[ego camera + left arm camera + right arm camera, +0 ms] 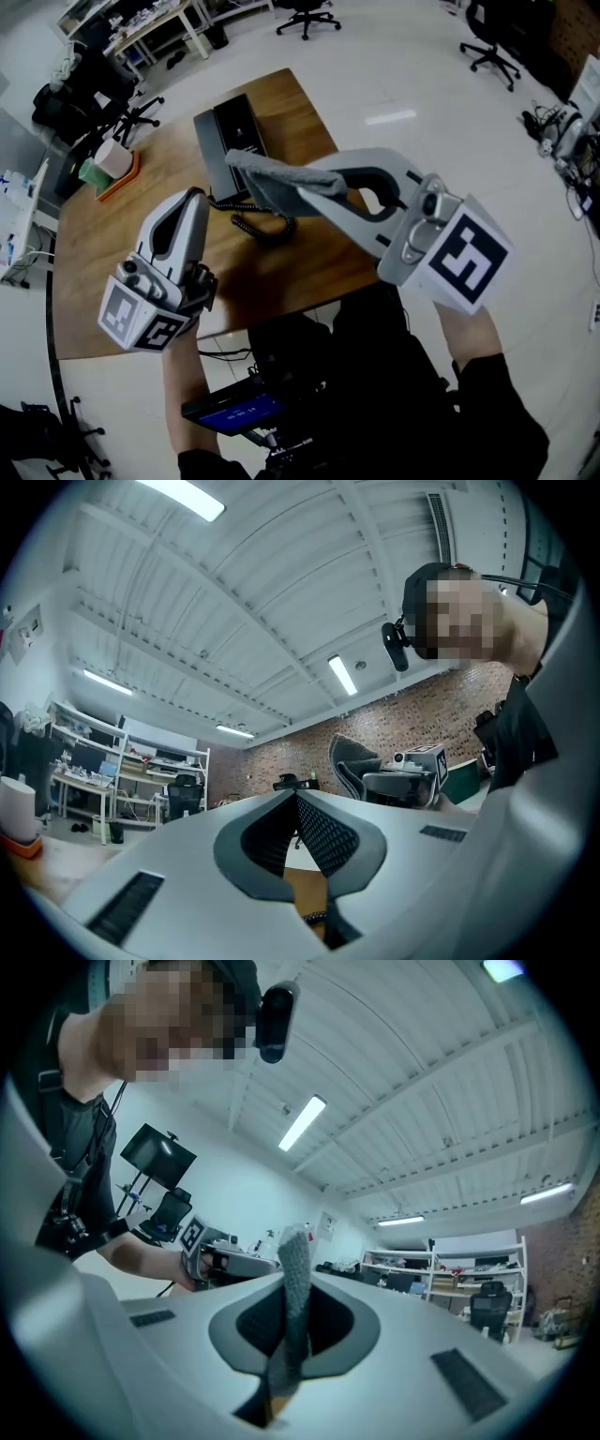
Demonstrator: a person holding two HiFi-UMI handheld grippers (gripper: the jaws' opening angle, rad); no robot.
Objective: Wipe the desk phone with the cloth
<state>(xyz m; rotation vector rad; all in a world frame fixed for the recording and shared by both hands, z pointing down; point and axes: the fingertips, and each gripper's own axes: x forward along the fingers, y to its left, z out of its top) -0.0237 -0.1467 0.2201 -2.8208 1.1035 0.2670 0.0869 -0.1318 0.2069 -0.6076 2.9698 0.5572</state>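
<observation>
Grey cloth (272,178) is pinched in my right hand-held gripper (317,185); the right gripper view shows its jaws clamped on the fabric, which stands up between them. My left hand-held gripper (194,193) is closed with nothing between its jaws.

In the head view, the black desk phone (230,139) sits on the wooden bench (122,272), at about 10 o'clock from the right gripper's tips. Its long axis runs roughly 11 to 5. The cloth's free edge overlaps the phone's near end, but I cannot tell whether it touches.

The left gripper's tip is just beside the phone's near left corner. Since the right holds the cloth, I judge that a sweep toward 11 o'clock falls to it.

The phone looks dark, flat and matte. Its coiled cord (262,225) trails off the near end.
</observation>
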